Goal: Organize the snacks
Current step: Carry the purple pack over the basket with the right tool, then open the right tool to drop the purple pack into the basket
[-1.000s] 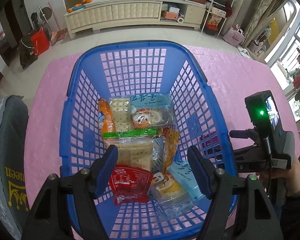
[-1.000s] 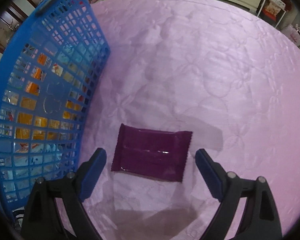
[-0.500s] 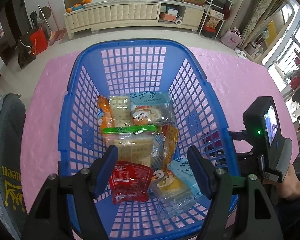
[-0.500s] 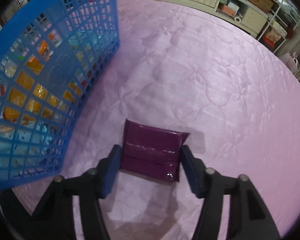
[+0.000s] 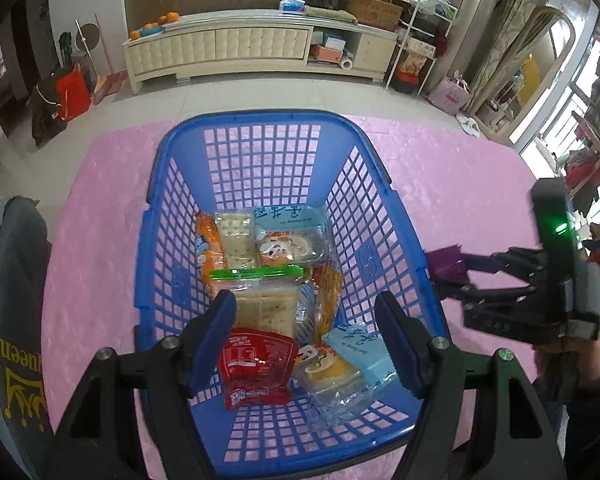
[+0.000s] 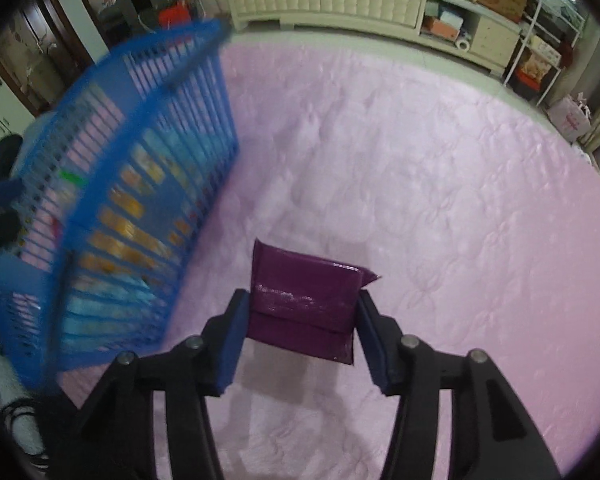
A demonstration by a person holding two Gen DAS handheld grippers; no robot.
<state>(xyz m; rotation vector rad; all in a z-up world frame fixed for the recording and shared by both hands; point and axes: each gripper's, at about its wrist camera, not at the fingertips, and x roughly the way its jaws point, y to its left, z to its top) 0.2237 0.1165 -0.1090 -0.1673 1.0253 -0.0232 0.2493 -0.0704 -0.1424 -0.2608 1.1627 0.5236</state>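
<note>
A blue plastic basket (image 5: 260, 152) with latticed walls sits on a pink quilted tablecloth (image 6: 440, 160) in a living room, already holding a loose pile of snack packets: crackers, an orange pack, pale blue packs and a red sachet (image 5: 256, 364) near the front. The left gripper (image 5: 306, 340) hovers over the near end of the basket, pointing steeply down into it, its two blue-padded jaws standing well apart with nothing between them. The thing that matters now is a dark purple packet (image 6: 304, 300), which is outside the basket, just off its right wall. The right gripper (image 6: 300, 336) has this packet between its jaws; they are closing, and both blue pads press on the packet's short ends, so its long axis runs straight across from pad to pad. The packet appears lifted clear of the cloth, with a faint shadow under it, and one far corner is crumpled upward. In the left wrist view the same packet (image 5: 446, 262) pokes out toward the basket's right rim, with the person's right hand (image 5: 576, 360) gripping the tool behind it. From the right gripper the basket lies to the left, its wall rising beside the packet. The likely next move is to carry the packet left over that rim and let it drop inside; the right hand is the only one placed for it, and clearing the wall's top edge is the point to watch.
</note>
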